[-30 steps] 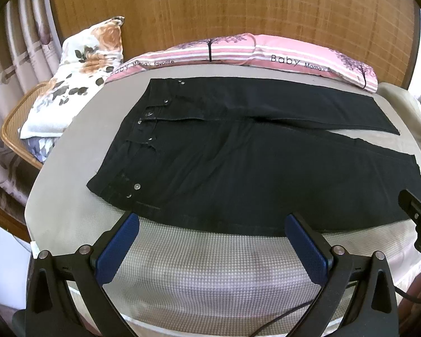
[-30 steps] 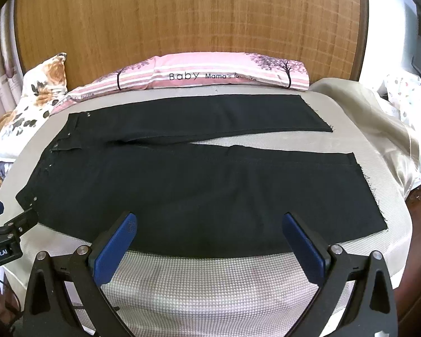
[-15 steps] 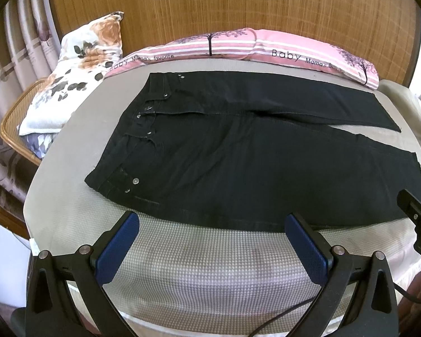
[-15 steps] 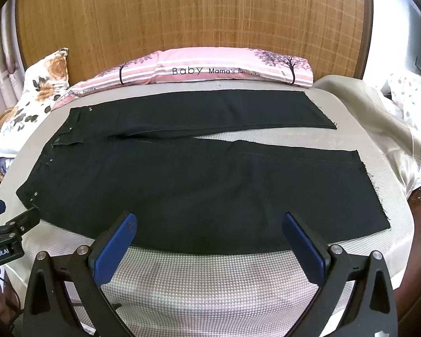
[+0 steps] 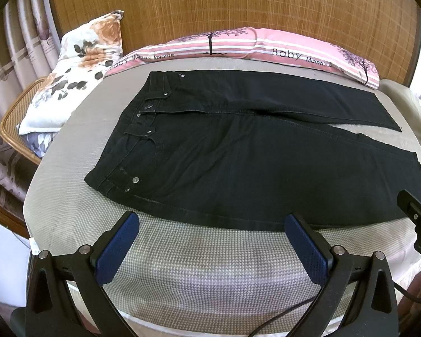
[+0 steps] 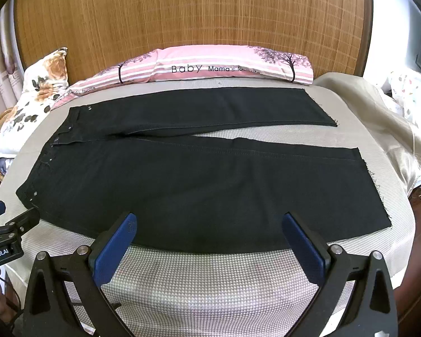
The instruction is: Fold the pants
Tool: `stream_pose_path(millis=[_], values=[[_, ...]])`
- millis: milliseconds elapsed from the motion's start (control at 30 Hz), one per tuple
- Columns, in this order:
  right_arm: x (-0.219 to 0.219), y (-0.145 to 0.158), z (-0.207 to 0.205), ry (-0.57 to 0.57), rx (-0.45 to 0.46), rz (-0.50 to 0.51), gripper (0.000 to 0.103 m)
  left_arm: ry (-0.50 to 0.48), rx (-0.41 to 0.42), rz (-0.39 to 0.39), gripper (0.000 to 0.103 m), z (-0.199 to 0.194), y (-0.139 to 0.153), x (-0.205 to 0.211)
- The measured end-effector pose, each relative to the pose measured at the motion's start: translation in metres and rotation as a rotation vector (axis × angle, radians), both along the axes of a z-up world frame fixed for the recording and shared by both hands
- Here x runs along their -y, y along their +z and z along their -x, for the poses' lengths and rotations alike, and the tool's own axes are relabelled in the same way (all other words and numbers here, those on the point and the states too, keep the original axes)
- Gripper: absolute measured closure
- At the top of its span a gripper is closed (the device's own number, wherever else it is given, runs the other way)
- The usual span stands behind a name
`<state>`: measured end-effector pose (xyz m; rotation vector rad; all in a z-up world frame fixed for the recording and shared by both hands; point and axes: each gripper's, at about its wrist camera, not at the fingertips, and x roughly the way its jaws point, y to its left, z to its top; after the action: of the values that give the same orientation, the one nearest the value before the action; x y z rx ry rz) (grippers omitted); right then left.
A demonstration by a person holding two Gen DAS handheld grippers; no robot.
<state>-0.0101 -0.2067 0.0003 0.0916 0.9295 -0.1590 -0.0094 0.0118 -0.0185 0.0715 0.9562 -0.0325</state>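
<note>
Trouble seemed most likely to come from the cloth itself: the black pants were limp, dark denim, and a pinch taken too shallow at the near edge could have caught only the top layer, or slid off, so that one leg dragged crooked over the other. A pull from one side alone would probably have skewed the waistband and wrinkled the mat beneath. The pants lay flat and unfolded on that grey mat, waistband to the left, both legs running right and splayed apart toward the hems, with a pink striped pillow beyond them. The left gripper was spread wide with nothing between its blue pads, just short of the near side seam below the hip. The right gripper was equally wide and empty, its tips at the near leg's edge, possibly just over it; whether they touched the cloth could not be told.
</note>
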Motion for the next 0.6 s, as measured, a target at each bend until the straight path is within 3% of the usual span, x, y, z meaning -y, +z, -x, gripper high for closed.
stream_pose_path(millis=[600], values=[[0.010,-0.010,-0.005,-0.029,-0.033,-0.030,0.000,0.016,-0.009,0.015,0.000,-0.011,-0.002,-0.007]])
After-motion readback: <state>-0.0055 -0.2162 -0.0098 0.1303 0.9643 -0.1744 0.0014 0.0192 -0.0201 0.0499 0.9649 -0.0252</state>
